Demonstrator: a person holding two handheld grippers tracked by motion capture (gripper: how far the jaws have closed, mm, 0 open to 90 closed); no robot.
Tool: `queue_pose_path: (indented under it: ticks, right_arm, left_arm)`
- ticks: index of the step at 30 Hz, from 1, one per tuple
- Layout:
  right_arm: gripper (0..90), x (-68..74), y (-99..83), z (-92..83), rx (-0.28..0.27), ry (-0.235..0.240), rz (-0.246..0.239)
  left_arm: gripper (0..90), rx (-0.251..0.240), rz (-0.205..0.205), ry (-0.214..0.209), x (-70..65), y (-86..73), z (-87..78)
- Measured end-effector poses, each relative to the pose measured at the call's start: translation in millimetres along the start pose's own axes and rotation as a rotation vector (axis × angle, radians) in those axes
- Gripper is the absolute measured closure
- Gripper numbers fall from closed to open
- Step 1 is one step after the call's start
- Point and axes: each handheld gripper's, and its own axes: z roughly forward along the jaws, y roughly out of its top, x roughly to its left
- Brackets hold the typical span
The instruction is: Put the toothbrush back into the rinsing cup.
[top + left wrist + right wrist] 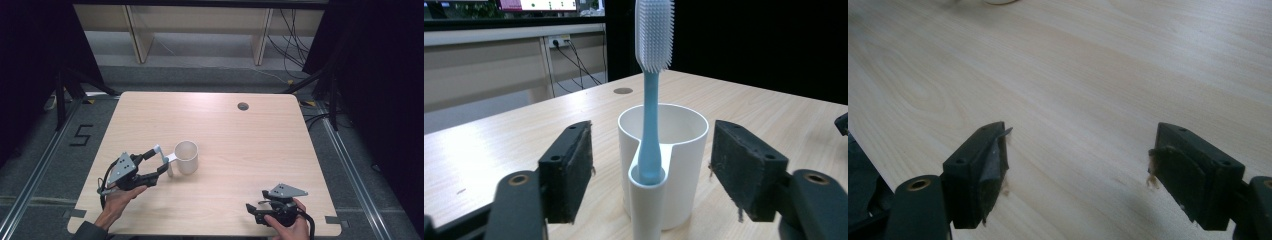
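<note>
From the high view, my left gripper (pixel 161 159) sits toward the worktop's (pixel 240 145) left edge, about midway between its far and near edges, jaws spread wide on either side of the slim holder on the white cup (pixel 186 157). The toothbrush (pixel 161 153) is hard to make out here, just a pale sliver between my jaws. My right gripper (pixel 252 209) rests near the worktop's near right corner, well apart from the cup, jaws apart with nothing between them. A round cable hole (pixel 243 106) lies near the far edge. On the floor left of the table a black mark (pixel 81 135) reads like a "5".

In the left gripper view, the cup (pixel 684 170) stands upright between my two black pads (pixel 569 172), which are clear of it on both sides, so I grip nothing. The light-blue toothbrush (pixel 651 125) stands upright in the side holder, bristles at the top; the tip of its head is cut off by the frame's upper edge. I see no brand or lettering on either. A screen (pixel 539 5) at the top left is too blurred to read.

In the right gripper view, my jaws stand wide over bare wood grain, their pads (pixel 993 172) frayed. A pale rim (pixel 998 2) at the top edge is cut off; I cannot tell what it is.
</note>
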Motion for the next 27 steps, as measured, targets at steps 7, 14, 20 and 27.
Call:
queue_pose_path:
  ticks: [7, 14, 20, 27]
  right_arm:
    - [23.0, -0.7, -0.3, 1.0, -0.011, 0.007, 0.002]
    - [23.0, 0.1, 0.0, -0.1, 0.000, -0.003, 0.001]
    - [23.0, -0.4, 0.0, -0.1, -0.003, -0.003, -0.001]
    - [23.0, -0.3, 0.1, -0.4, 0.000, -0.008, -0.003]
  left_arm:
    - [27.8, 0.053, 0.012, 0.021, -3.6, 6.4, -9.4]
    - [25.0, 0.090, -0.001, 0.013, -6.1, 6.5, -13.2]
    - [22.5, 0.101, -0.026, 0.012, -5.4, 6.3, -15.4]
    - [22.4, 0.132, -0.042, 0.020, -6.8, 8.7, -23.5]
